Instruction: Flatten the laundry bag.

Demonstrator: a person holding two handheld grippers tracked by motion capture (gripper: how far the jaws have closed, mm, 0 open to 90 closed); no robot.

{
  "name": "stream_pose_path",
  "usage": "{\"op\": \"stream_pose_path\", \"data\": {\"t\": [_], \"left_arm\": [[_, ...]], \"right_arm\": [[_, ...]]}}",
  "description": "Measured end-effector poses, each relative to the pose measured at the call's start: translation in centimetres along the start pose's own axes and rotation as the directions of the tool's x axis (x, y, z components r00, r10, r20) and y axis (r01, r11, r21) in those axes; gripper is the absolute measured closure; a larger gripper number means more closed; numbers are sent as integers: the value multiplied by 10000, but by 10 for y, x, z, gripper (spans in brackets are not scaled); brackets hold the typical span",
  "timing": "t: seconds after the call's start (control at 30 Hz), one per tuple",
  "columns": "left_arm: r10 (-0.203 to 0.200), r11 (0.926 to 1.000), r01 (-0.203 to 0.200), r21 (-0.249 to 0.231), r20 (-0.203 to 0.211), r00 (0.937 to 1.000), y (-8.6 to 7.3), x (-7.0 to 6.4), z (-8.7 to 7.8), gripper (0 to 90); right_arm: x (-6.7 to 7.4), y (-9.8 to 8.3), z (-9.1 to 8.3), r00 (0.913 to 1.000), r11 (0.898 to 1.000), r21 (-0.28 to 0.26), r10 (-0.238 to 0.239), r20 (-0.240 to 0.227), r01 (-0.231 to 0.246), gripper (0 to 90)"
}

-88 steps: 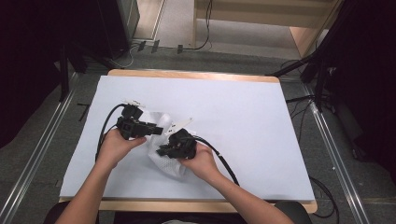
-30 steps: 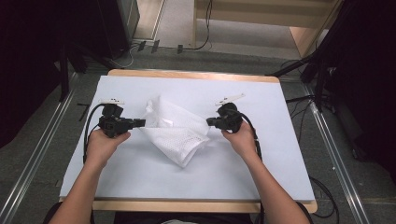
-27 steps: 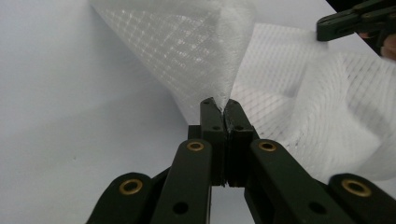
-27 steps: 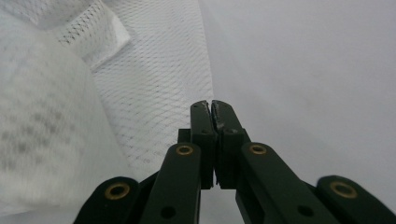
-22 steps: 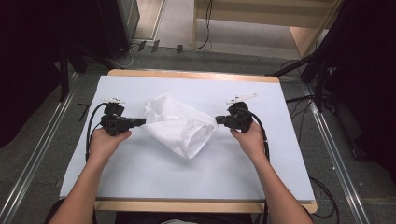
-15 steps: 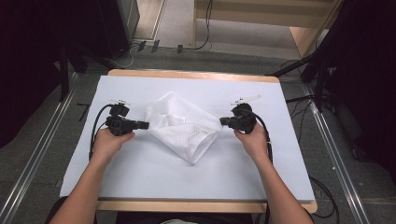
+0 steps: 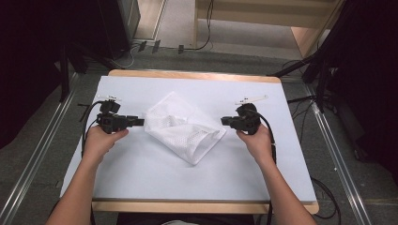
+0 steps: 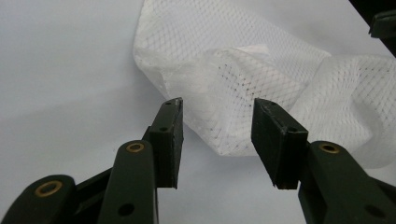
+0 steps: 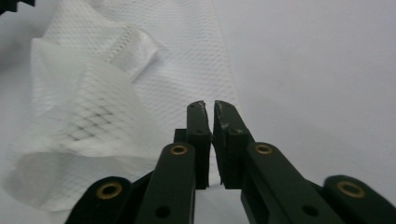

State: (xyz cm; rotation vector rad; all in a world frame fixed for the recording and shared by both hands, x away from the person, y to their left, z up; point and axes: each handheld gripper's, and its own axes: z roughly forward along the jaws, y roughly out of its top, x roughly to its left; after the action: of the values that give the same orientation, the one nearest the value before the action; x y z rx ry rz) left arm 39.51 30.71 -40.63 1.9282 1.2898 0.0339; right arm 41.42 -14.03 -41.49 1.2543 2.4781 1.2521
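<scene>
Mesh bag [image 7: 184,126] seemingly pinched by closed right tongs [image 9: 208,108]; left tongs [image 8: 217,108] just opened, free.

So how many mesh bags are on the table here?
1. A single white mesh bag lies crumpled mid-table, between the left gripper, whose jaws have just been opening off its edge, and the right gripper, shut on its other edge. None seems hidden.

A white-covered wooden table [image 7: 141,206] stood on grey floor [image 7: 37,140]; cables [image 7: 202,42] lay beyond its far edge.
</scene>
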Motion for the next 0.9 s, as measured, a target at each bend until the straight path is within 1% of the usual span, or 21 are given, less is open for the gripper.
{"op": "stream_pose_path", "data": {"t": [0.1,0.2,0.27,0.33,0.37,0.47,0.53,0.57,0.7,0.8,0.9], "left_arm": [[84,10000,-84,6,-61,9999,0,-1,0,541],[127,9999,-127,-26,-51,9999,0,-3,0,523],[161,9999,-161,19,-16,9999,1,-4,1,518],[208,9998,-208,36,-10,9998,1,-5,2,511],[261,9997,-260,40,-22,9997,2,-6,2,507],[325,9995,-325,49,-32,9995,2,-8,3,504],[364,9993,-363,44,-53,9993,2,-9,2,503],[361,9993,-361,31,-54,9993,3,-10,2,503],[370,9993,-370,-37,-18,9993,3,-10,0,504],[400,9992,-400,-19,-33,9992,4,-11,0,504],[398,9992,-398,-13,-24,9992,3,-12,-1,504]], "right_arm": [[4,0,7,9998,9993,341,-153,-114,157,900],[2,-3,14,9999,9980,624,-107,-133,116,900],[-1,-6,20,9995,9977,681,-7,-322,29,900],[-2,-7,25,9973,9970,765,191,-712,-136,900],[1,-7,27,9953,9964,821,270,-935,-194,900],[14,-6,32,9893,9961,878,166,-1447,-39,900],[24,-7,35,9866,9952,956,-71,-1628,230,900],[29,-8,35,9847,9936,1088,-98,-1740,292,900],[49,-13,35,9758,9923,1077,-376,-2155,620,900],[64,-12,37,9673,9909,1050,-557,-2473,839,900],[79,-12,41,9544,9884,1076,-719,-2898,1071,900]]}}
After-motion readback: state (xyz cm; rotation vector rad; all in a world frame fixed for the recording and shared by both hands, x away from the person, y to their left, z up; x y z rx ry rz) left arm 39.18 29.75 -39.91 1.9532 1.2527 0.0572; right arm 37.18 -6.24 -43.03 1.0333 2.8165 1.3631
